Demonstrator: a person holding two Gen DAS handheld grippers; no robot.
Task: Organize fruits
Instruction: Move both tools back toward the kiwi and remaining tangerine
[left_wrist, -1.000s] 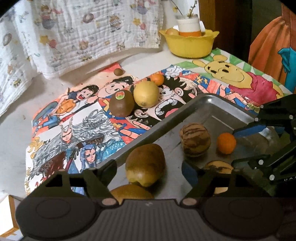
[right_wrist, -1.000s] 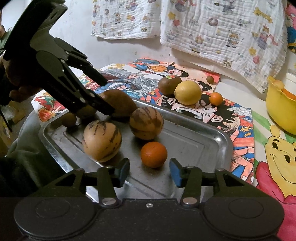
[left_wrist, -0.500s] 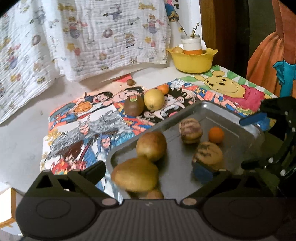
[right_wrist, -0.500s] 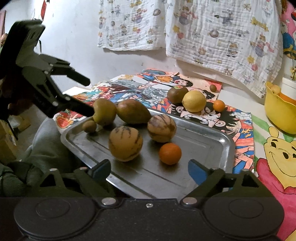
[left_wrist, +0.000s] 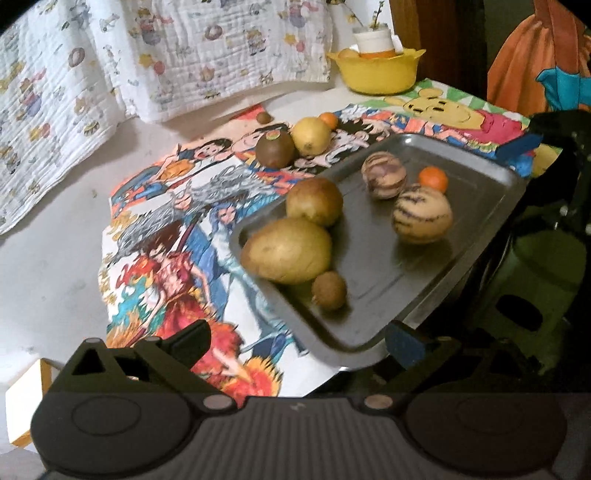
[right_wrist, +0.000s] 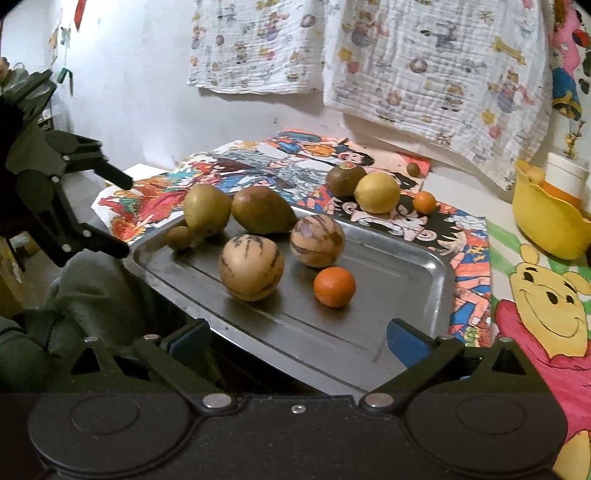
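The fruits are in two groups: six lie on the metal tray (right_wrist: 424, 266), and four more, a kiwi (right_wrist: 345, 180), a lemon (right_wrist: 376, 192), a small orange (right_wrist: 424, 202) and a small brown fruit (right_wrist: 413, 169), wait on the cartoon mat (right_wrist: 469, 236) beyond the tray's far rim. Your right gripper (right_wrist: 298, 338) has just been opening its jaws; now they are wide and hold nothing, at the tray's near edge, with the mandarin (right_wrist: 334, 287) just ahead of the fingers. Your left gripper (left_wrist: 297, 339) is also wide and empty, near the tray's corner, the little round fruit (left_wrist: 329, 290) in front of it. I think the next step is to fetch one fruit from the mat. Reach over the tray high enough not to push the striped melons (right_wrist: 252, 267), because they roll easily. Take the lemon around its middle and close gently.
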